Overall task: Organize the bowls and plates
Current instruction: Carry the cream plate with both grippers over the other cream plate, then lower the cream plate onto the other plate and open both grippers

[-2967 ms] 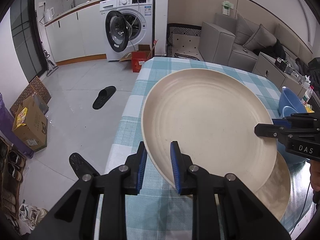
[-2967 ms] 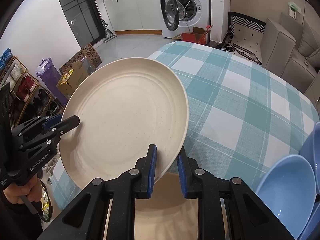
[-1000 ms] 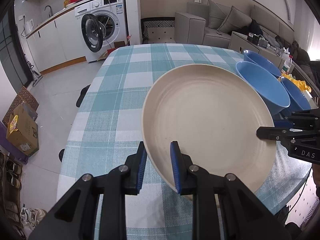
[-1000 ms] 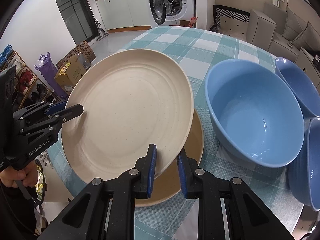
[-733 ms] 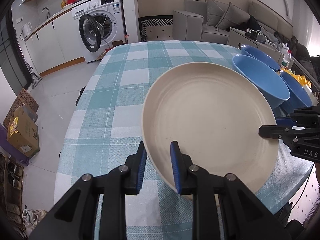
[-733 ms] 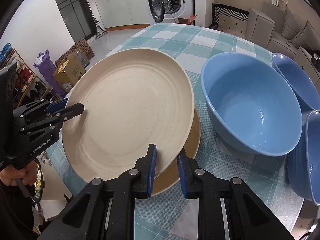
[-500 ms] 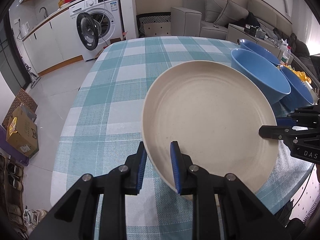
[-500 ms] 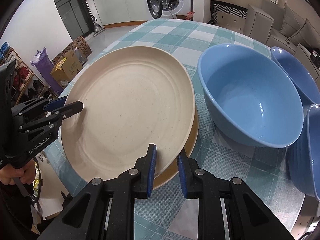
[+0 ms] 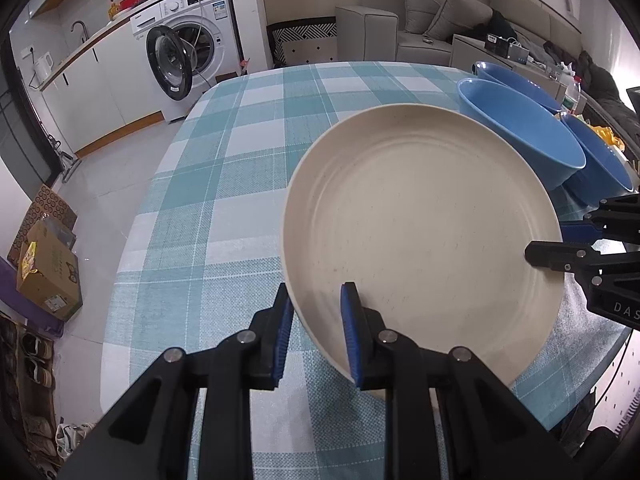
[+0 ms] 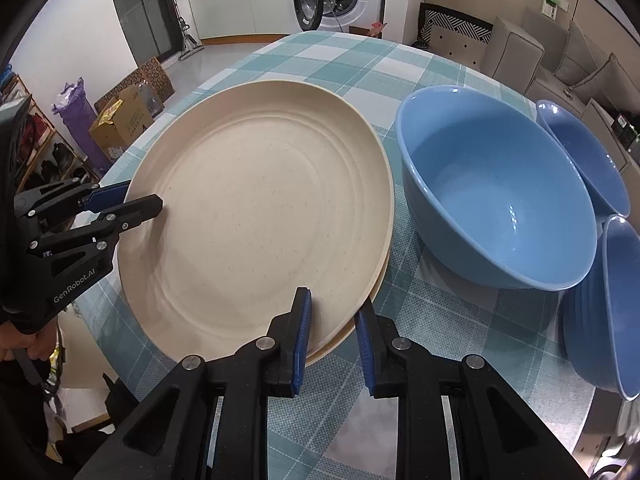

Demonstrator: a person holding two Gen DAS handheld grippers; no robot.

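A large cream plate (image 9: pixel 420 220) (image 10: pixel 260 216) sits low over a tan plate (image 10: pixel 344 336) whose rim shows beneath its near edge. My left gripper (image 9: pixel 314 332) is shut on the cream plate's rim; it also shows at the left of the right wrist view (image 10: pixel 132 200). My right gripper (image 10: pixel 332 340) is shut on the opposite rim, and it shows at the right of the left wrist view (image 9: pixel 560 240). Three blue bowls stand beside the plates: a large one (image 10: pixel 496 204), one behind it (image 10: pixel 584 160) and one at the right edge (image 10: pixel 612 312).
The table wears a teal checked cloth (image 9: pixel 224 184). The plates lie near its front corner, by the edge. A washing machine (image 9: pixel 188 56), cardboard boxes (image 9: pixel 44 272) and a sofa (image 9: pixel 432 24) stand beyond.
Both grippers have carried the cream plate from the table's far side over to the tan plate beside the blue bowls and lowered it close onto that plate.
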